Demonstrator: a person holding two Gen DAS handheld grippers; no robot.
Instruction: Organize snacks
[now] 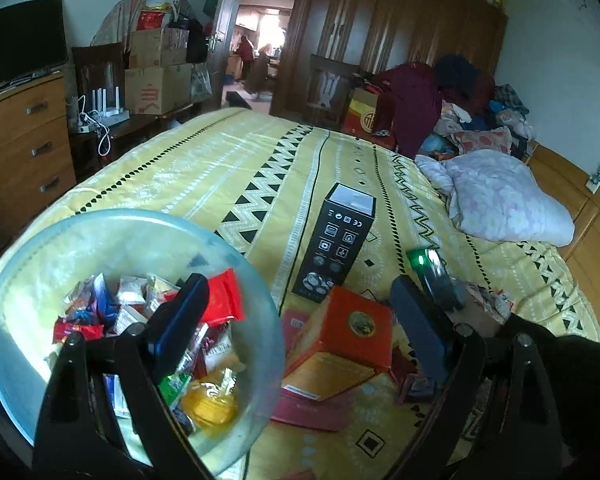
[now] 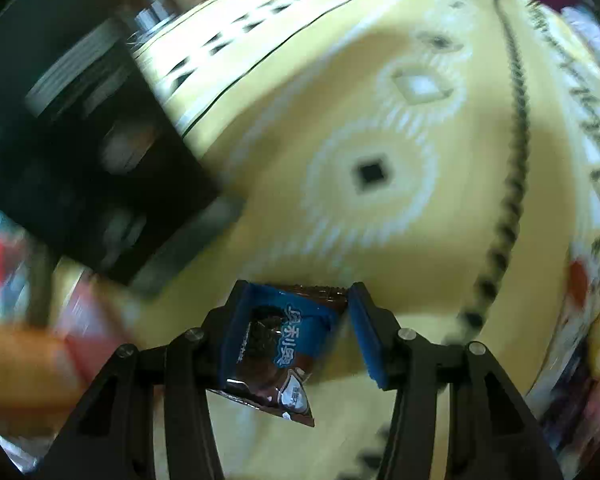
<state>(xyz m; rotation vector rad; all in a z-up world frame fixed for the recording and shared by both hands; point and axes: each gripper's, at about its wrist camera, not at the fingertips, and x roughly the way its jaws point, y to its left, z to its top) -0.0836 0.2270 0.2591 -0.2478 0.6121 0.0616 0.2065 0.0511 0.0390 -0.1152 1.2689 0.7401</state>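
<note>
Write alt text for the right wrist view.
The right gripper holds a blue-and-brown wrapped snack packet between its blue-padded fingers, above a yellow patterned bedspread. A black box lies blurred at the left.

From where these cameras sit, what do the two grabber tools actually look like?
Both look alike: the left gripper and right gripper have black angular frames with triangular cut-outs and round silver bolt heads. Each finger ends in a flat blue pad. No cables, markings or sleeves show clearly.

Left wrist view looks high across the yellow patterned bedspread (image 1: 228,160); right wrist view faces down close upon it (image 2: 380,240), sharing the tall black carton (image 1: 334,240) (image 2: 100,184).
</note>
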